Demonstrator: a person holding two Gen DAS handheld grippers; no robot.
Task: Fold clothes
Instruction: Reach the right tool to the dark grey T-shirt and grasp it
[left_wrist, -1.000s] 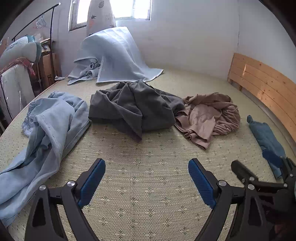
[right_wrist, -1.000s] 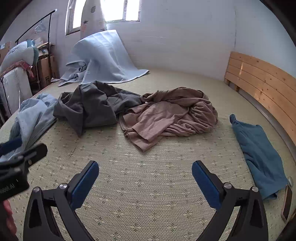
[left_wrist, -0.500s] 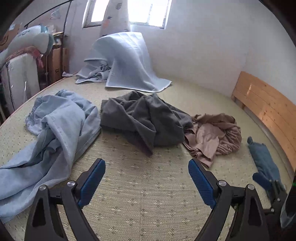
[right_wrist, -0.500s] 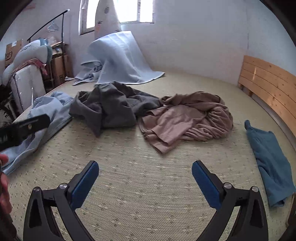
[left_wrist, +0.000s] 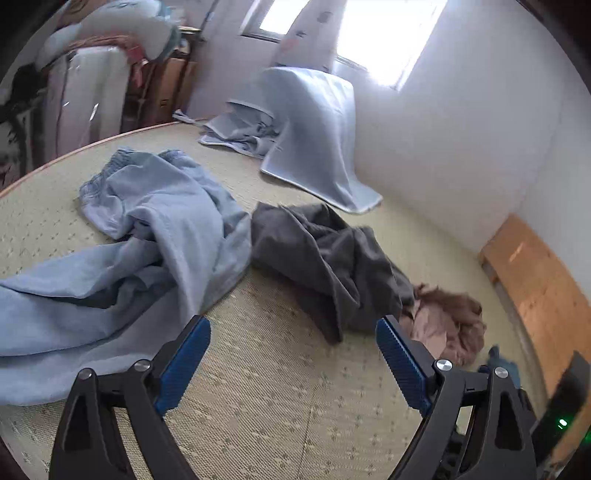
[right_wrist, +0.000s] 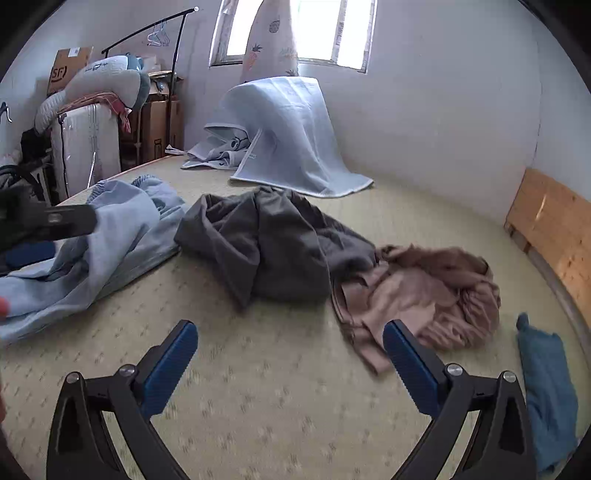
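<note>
Lying across a woven bed mat (right_wrist: 280, 398) are four loose garments, none folded. A light blue garment (left_wrist: 147, 236) sprawls at the left, its elastic waistband toward the mat's far edge; a dark grey garment (right_wrist: 266, 243) is heaped in the middle, touching the blue one's edge on one side and the crumpled tan garment (right_wrist: 436, 291) on the other. A small teal cloth (right_wrist: 546, 384) lies apart at the right, near the wooden bed frame (right_wrist: 554, 229). Further back a pale blue blanket (right_wrist: 291, 136) is draped over something upright below the window (right_wrist: 321, 29), with more bedding bunched at its foot. Beyond the mat's left edge stand cardboard boxes (right_wrist: 159, 125), a clothes rail (right_wrist: 155, 26) with hangers and a long pillow (right_wrist: 96, 85) on a pile of stored things.

Both tools hang above bare mat in front of the clothes, with nothing between them and the garments. The left tool (left_wrist: 293, 358) is tilted, so the room leans in its view; it points at the gap between the blue and grey garments, its blue-padded fingers (left_wrist: 184, 365) spread wide and holding nothing. The right tool (right_wrist: 290, 360) sits level, aimed toward the grey heap, likewise spread wide and empty, touching no cloth. In the right wrist view the left tool shows as a dark blurred shape at the left edge, over the blue garment.
</note>
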